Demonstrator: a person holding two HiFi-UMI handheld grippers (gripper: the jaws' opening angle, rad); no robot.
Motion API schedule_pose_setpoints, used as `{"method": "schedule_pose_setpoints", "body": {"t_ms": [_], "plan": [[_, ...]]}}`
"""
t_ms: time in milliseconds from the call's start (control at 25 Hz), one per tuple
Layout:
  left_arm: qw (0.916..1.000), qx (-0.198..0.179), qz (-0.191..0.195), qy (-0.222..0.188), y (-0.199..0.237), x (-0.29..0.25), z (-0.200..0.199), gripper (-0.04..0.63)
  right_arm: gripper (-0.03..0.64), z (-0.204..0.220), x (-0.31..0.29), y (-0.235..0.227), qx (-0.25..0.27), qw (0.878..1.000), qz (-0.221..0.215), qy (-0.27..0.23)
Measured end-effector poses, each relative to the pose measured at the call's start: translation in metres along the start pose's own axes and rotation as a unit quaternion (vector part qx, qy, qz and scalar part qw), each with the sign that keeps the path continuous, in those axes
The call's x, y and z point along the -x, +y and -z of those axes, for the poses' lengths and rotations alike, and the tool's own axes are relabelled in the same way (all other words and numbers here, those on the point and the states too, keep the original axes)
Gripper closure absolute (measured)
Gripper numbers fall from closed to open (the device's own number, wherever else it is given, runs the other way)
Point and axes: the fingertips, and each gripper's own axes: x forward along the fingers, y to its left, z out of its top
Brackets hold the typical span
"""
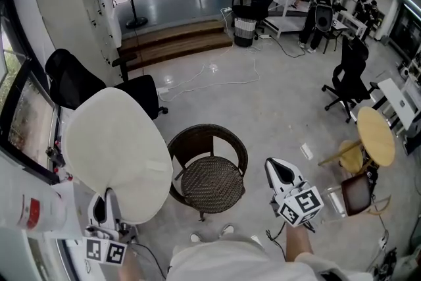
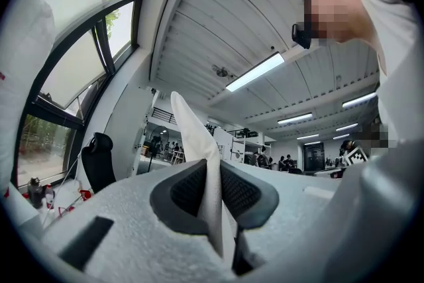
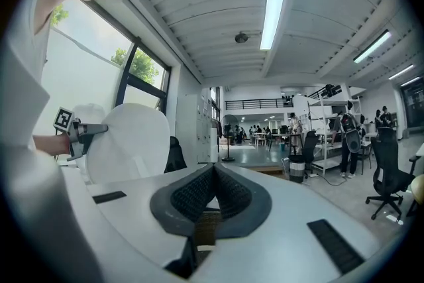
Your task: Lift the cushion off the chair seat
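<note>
Left hand-held gripper (image 1: 107,202) clamps the cushion (image 1: 117,151) standing above it, seemingly off the chair (image 1: 212,184); right hand-held gripper (image 1: 276,170) closed.

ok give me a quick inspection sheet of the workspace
surface: grey floor, bare wicker chair seat
job's things: white cushion held upright, off the seat
clutter: round wooden table, black office chair
grippers: left tongs shut on the cushion's edge; right tongs shut, empty
cables: white cable along the floor
surroundings: open workshop, people at far benches, window on the left
</note>
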Motion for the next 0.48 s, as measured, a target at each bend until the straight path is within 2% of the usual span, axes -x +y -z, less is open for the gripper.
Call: {"method": "schedule_pose_setpoints", "body": {"t_ms": [480], "plan": [[0.9999, 0.005, 0.009, -0.003, -0.0013, -0.0044, 0.0007, 0.552, 0.615, 0.0015, -0.0037, 0.0077, -0.001, 1.000, -0.007, 0.000]]}}
